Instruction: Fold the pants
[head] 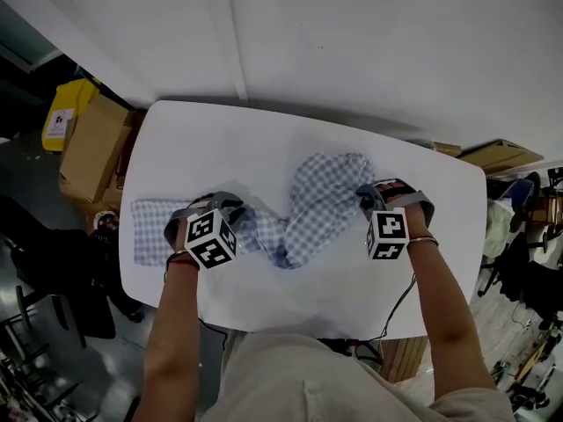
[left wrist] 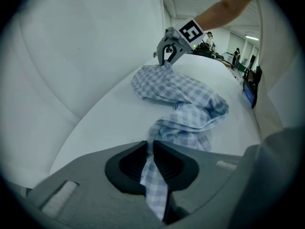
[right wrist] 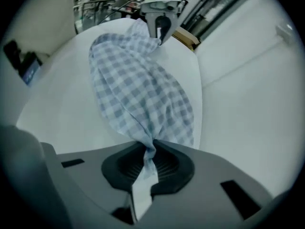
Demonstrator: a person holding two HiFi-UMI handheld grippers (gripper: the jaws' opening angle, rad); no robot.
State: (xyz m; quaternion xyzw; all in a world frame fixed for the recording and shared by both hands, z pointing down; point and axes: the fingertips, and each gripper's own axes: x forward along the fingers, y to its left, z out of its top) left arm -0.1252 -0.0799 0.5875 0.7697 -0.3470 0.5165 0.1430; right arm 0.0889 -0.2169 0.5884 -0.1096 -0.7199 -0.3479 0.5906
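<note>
Blue-and-white checked pants (head: 321, 205) lie crumpled across the white table (head: 264, 139), one part spread flat toward the left edge. My left gripper (head: 215, 211) is shut on a pinch of the cloth; in the left gripper view the fabric (left wrist: 190, 101) runs down between its closed jaws (left wrist: 151, 168). My right gripper (head: 374, 193) is shut on the bunched right end, and in the right gripper view the cloth (right wrist: 138, 89) hangs pinched in its jaws (right wrist: 145, 163). Each gripper view shows the other gripper (left wrist: 167, 49) (right wrist: 159, 25) at the far end of the garment.
A white wall panel (head: 352, 33) stands right behind the table. Cardboard boxes (head: 92, 143) and a yellow item (head: 66, 112) sit on the floor at the left. Another box (head: 497, 155) and clutter (head: 528, 262) are at the right.
</note>
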